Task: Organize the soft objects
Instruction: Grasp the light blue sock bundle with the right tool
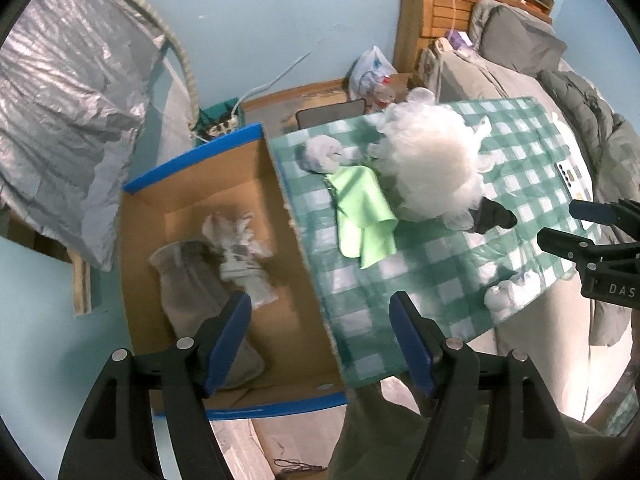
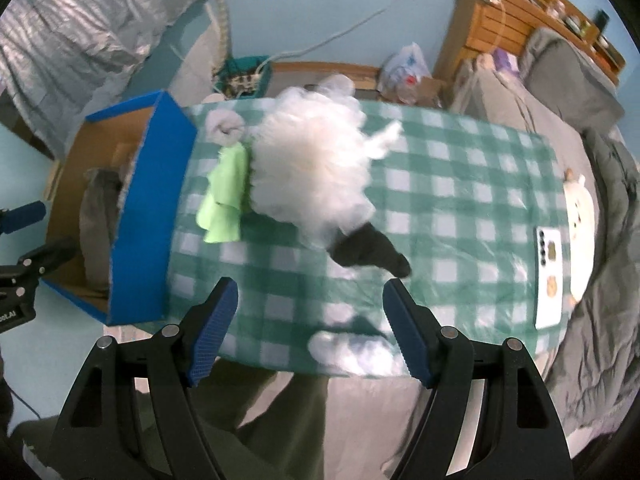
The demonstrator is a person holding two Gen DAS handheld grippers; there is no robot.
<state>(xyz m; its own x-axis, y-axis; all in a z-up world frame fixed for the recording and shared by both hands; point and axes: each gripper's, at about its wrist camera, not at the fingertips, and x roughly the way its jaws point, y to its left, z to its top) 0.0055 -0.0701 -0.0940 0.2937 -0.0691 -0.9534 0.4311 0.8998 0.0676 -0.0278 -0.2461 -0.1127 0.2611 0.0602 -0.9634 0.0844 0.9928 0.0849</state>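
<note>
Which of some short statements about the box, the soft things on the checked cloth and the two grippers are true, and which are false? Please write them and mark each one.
1. The cardboard box already holds a grey soft item. True.
2. The light green cloth lies inside the box. False: it lies on the checked cloth, beside the fluffy white pile.
3. The left gripper is shut on something. False: its fingers stand apart with nothing between them.
4. The right gripper is open and holds nothing. True.
5. A black soft item lies at the edge of the white pile. True.
</note>
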